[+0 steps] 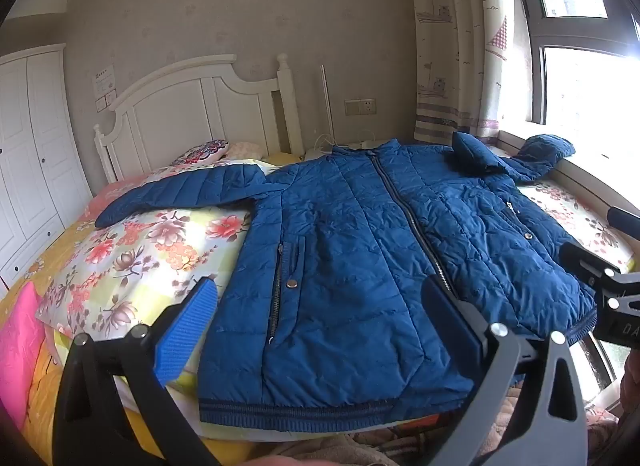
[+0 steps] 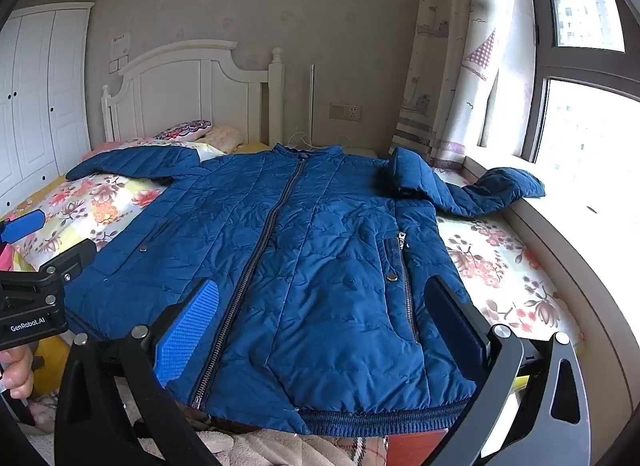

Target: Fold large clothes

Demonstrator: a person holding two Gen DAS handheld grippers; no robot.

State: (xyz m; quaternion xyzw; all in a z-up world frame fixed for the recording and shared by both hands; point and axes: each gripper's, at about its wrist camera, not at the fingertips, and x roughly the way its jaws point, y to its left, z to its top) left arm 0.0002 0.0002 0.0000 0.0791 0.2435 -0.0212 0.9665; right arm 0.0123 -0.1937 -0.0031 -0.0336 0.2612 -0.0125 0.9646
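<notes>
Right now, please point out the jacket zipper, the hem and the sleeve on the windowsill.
jacket zipper (image 2: 260, 242), right wrist view, mid-length.
hem (image 1: 296, 410), left wrist view, ribbed band.
sleeve (image 2: 508, 185), right wrist view, cuff end.

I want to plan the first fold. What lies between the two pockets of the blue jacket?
In both wrist views, only quilted fabric and the closed front zipper lie between the pockets of the blue jacket.
</notes>
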